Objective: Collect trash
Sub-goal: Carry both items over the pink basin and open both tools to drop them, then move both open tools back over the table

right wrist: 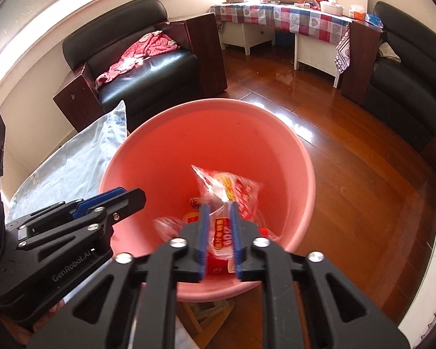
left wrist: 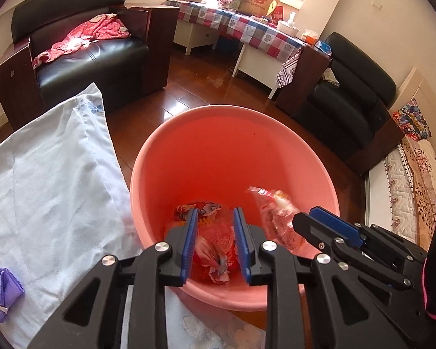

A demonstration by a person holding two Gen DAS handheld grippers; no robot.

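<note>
A pink plastic bucket [left wrist: 235,145] stands on the floor beside the bed; it also shows in the right wrist view [right wrist: 206,133]. Crumpled red wrappers [left wrist: 215,241] lie at its bottom. My left gripper [left wrist: 215,221] is open and empty above the bucket's near rim. My right gripper [right wrist: 219,206] is over the bucket with a red and clear plastic snack bag [right wrist: 229,192] between its fingers, the jaws narrowly apart; the bag looks blurred. The bag [left wrist: 276,215] and right gripper [left wrist: 328,224] show in the left view.
A white sheet [left wrist: 52,180] covers the bed at left, with a purple mask [left wrist: 5,290] on it. Black armchairs [left wrist: 90,46] [left wrist: 348,99] stand behind. A checked-cloth table [left wrist: 247,26] is by the window. The floor is glossy wood [right wrist: 363,174].
</note>
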